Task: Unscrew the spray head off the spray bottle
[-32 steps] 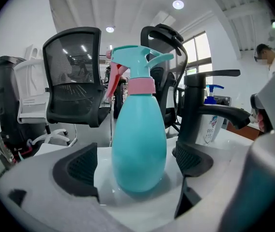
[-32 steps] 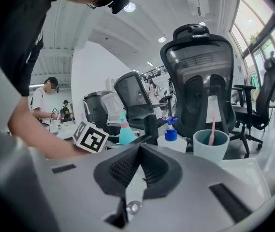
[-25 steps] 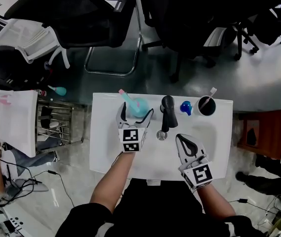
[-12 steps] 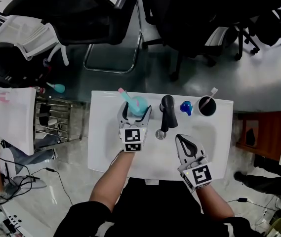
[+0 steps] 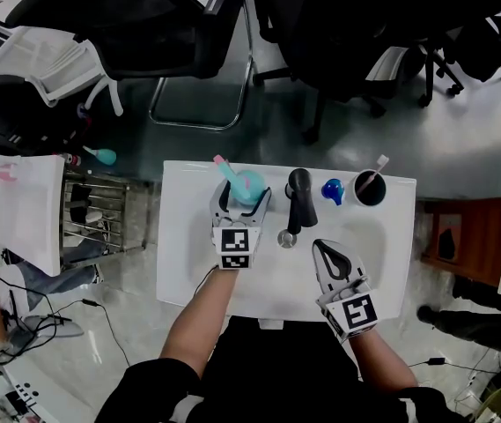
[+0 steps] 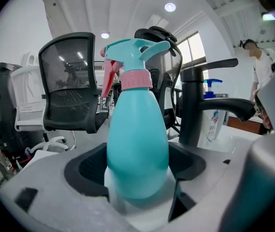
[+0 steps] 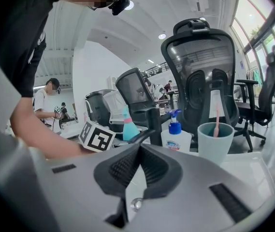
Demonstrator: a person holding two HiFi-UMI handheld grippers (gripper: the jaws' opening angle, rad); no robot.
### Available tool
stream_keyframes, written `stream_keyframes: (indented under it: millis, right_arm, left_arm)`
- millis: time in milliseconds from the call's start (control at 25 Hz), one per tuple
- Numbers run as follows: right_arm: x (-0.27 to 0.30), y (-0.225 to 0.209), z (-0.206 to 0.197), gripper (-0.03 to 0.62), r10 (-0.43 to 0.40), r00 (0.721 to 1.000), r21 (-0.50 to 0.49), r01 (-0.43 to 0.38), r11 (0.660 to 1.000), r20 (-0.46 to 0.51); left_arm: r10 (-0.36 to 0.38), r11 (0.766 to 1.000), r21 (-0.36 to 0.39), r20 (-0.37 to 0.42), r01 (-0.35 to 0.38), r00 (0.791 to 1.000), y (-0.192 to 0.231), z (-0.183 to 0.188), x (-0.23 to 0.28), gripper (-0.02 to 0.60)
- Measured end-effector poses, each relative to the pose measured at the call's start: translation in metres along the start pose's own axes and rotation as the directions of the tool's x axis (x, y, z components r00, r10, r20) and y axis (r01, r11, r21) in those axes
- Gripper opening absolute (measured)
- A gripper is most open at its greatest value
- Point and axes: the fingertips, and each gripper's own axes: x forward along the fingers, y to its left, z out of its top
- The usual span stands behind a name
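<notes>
A teal spray bottle (image 5: 246, 186) stands upright on the white sink counter (image 5: 188, 263), left of the faucet. In the left gripper view its teal spray head (image 6: 132, 52) with a red-pink trigger sits on a pink collar (image 6: 136, 79) above the body (image 6: 137, 149). My left gripper (image 5: 243, 197) has just been closing; the bottle's lower body is between its jaws, and both dark pads (image 6: 91, 170) press on it. My right gripper (image 5: 322, 248) rests shut and empty over the basin, right of the drain. In the right gripper view its ribbed pads (image 7: 139, 148) meet.
A black faucet (image 5: 298, 203) rises mid-counter with the drain (image 5: 287, 238) below it. A blue-capped soap bottle (image 5: 332, 191) and a dark cup with a toothbrush (image 5: 369, 189) stand at the back right. Office chairs (image 5: 144, 33) crowd the floor behind.
The left gripper's jaws have narrowed from wide apart onto the bottle's body. Neither hand has shifted, and the right gripper stays shut.
</notes>
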Motion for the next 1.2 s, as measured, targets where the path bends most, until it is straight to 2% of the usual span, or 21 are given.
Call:
stream_keyframes:
  millis: [280,600,800,1000,1200]
  right_arm:
    - [0.0,0.005,0.006,0.006,0.006,1.0,-0.001,-0.006,1.0,0.012]
    - [-0.004,0.003,0.006,0.006,-0.011,1.0,-0.009,0.011,1.0,0.026]
    - [-0.005,0.009,0.019,0.006,0.002,0.999,-0.016,-0.001,1.0,0.043]
    - [-0.005,0.02,0.042,0.006,0.027,0.996,-0.04,-0.023,0.999,0.09]
    - [-0.006,0.044,0.072,0.006,0.124,0.984,-0.126,-0.109,0.986,0.125]
  left_arm:
    - [-0.023,0.999,0.049,0.001,0.023,1.0,-0.004,0.005,-0.001,0.391]
    - [-0.06,0.996,0.066,-0.007,0.06,0.998,-0.004,0.022,-0.019,0.391]
    - [-0.083,0.989,0.121,-0.02,0.085,0.996,-0.004,0.036,-0.038,0.391]
    - [-0.111,0.981,0.158,-0.015,0.112,0.994,-0.011,0.042,-0.056,0.391]
    - [-0.188,0.963,0.199,0.006,0.183,0.982,-0.029,0.061,-0.078,0.39]
